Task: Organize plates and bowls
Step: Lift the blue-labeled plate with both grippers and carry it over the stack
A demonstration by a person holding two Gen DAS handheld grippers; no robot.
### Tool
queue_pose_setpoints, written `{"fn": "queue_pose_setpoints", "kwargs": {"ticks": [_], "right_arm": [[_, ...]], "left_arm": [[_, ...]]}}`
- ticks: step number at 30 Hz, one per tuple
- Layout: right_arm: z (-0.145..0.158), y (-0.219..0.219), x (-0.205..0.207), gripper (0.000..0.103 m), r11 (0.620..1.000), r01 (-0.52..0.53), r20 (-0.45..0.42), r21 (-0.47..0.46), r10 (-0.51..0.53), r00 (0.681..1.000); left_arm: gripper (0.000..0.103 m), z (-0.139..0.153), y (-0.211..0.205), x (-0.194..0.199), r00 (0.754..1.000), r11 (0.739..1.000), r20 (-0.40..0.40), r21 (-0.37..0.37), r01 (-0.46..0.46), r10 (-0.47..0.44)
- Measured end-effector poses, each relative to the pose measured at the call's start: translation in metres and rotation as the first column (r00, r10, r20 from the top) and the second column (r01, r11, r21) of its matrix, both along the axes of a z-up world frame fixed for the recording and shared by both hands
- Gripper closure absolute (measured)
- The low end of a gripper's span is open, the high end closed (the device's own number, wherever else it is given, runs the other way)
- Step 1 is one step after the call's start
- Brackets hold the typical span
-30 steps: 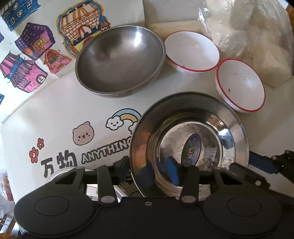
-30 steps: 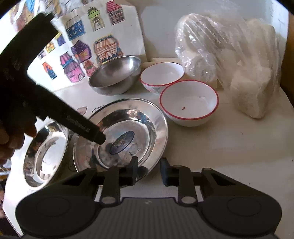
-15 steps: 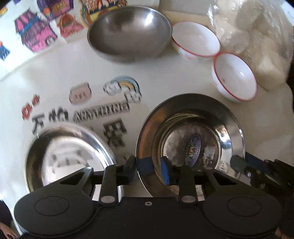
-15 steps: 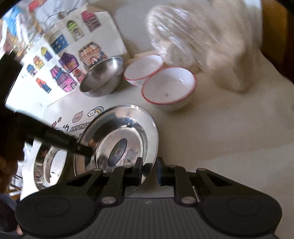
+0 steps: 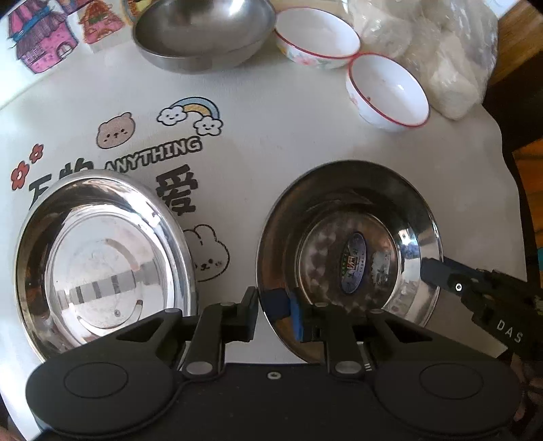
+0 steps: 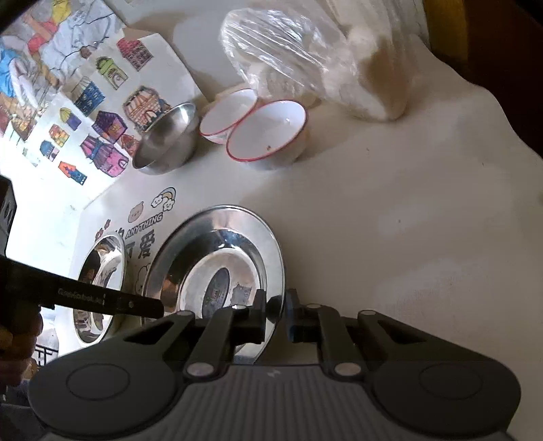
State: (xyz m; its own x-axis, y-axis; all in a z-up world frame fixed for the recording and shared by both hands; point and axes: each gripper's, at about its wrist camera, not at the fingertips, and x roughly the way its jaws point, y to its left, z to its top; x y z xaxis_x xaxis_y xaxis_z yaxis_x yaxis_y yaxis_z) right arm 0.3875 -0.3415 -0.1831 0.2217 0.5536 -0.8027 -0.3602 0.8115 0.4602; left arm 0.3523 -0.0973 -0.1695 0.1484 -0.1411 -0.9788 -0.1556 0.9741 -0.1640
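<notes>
Between both grippers, the steel plate [image 5: 349, 257] with the oval sticker is lifted off the table [image 5: 271, 142]: the left gripper [image 5: 275, 310] pinches its near-left rim, the right gripper [image 6: 275, 313] pinches the opposite rim. Beside it lies a second plate [image 5: 101, 261]. Farther back stand a steel bowl [image 5: 203, 30], two white bowls [image 5: 387, 91] and a plastic bag [image 5: 441, 51].

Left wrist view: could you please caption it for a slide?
Both grippers, left and right, pinch the stickered steel plate beside a second plate.

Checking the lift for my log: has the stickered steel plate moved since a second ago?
Yes. The stickered steel plate, gripped at both rims, has drawn away from the red-rimmed bowls, towards the camera.
</notes>
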Motion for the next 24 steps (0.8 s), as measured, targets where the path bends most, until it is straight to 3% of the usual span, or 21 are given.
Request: {"fn": "queue_pose_setpoints", "kwargs": {"ticks": [8,16,24], "right_arm": [[0.003,0.004,-0.007,0.091,0.998,0.050,-0.006,-0.035,-0.050,0.999],[0.023,0.009,-0.006,0.091,0.996,0.039,-0.003,-0.077,-0.039,0.999],[0.046,0.016,-0.010,0.090,0.993,0.024,0.053,-0.118,-0.018,0.998]], "left_arm": [[0.079,-0.002,-0.015,0.001,0.996,0.996,0.009,0.009,0.086,-0.086],[0.081,0.002,0.008,-0.001,1.000,0.995,0.014,-0.101,0.025,-0.024],[0.081,0.015,0.026,-0.007,0.995,0.982,0.092,-0.187,-0.009,0.027]]}}
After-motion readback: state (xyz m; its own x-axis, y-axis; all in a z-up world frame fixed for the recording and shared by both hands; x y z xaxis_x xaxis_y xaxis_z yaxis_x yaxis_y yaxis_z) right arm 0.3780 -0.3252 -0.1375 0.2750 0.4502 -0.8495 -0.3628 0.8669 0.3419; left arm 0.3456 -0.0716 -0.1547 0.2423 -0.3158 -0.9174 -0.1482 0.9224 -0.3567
